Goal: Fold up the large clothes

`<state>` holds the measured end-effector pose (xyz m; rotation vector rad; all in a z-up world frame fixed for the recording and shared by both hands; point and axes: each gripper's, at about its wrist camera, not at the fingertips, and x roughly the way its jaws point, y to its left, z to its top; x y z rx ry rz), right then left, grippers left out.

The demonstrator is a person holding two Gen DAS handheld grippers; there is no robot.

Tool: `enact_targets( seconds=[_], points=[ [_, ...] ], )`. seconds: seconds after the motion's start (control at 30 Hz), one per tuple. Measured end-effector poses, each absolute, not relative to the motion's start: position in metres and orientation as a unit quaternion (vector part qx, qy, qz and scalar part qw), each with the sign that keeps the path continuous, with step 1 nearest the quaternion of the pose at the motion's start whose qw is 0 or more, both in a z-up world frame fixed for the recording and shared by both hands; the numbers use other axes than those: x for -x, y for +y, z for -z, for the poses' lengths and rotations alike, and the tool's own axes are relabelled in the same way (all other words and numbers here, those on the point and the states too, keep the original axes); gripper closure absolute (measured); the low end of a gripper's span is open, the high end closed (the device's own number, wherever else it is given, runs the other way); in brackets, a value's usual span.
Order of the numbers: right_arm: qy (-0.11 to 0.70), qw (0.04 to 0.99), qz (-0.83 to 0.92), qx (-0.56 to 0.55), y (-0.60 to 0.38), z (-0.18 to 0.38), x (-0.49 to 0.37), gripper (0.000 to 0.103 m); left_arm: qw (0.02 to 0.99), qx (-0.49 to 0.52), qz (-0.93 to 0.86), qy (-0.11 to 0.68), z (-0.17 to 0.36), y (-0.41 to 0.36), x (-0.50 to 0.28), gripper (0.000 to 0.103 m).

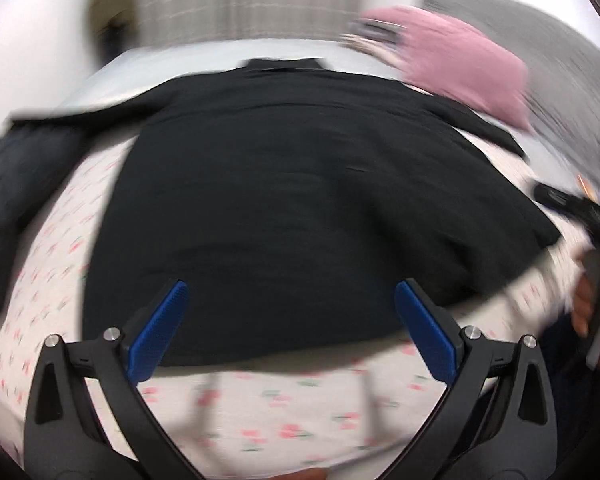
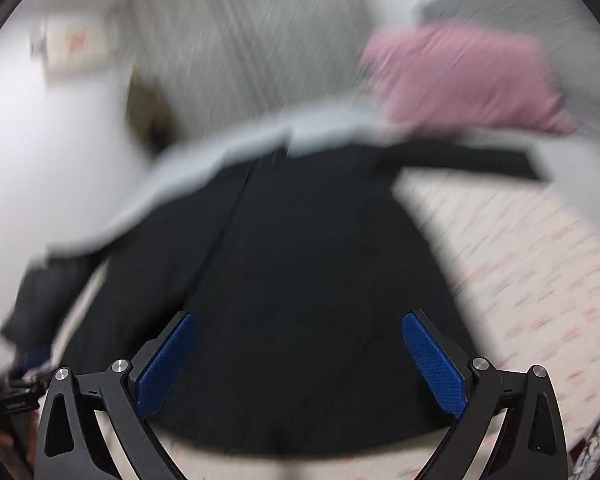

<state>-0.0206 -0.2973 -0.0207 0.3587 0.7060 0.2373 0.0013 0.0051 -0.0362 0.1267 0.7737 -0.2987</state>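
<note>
Left wrist view: large black fabric garment (image 1: 300, 184) lies spread on the floral-print bed (image 1: 284, 420), ahead of both grippers' empty, wide-apart jaws (left gripper (image 1: 288, 328), right gripper (image 2: 300, 360)). Soft, limp and light by appearance; best pinched at the near hem corners.

Floral-sheeted bed (image 1: 260, 420) — black garment (image 1: 300, 200) spread flat; pink pillow (image 1: 460, 60) beyond.
</note>
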Motion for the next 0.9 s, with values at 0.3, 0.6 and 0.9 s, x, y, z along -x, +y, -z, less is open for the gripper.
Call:
enact_targets(
  seconds=[0.3, 0.6, 0.9],
  points=[
    [0.432, 0.885, -0.159, -0.074, -0.221, 0.049, 0.007, 0.001, 0.899, -0.186, 0.163, 0.362, 0.058, -0.073, 0.011, 0.000],
    [0.449, 0.855, -0.167, -0.196, -0.268, 0.057, -0.009, 0.000, 0.910, -0.076, 0.124, 0.388, 0.050, -0.025, -0.016, 0.095],
    [0.458, 0.860, -0.182, -0.134, -0.240, 0.060, -0.013, 0.000, 0.892, 0.024, 0.276, 0.357, 0.027, -0.041, 0.001, 0.094]
  ],
)
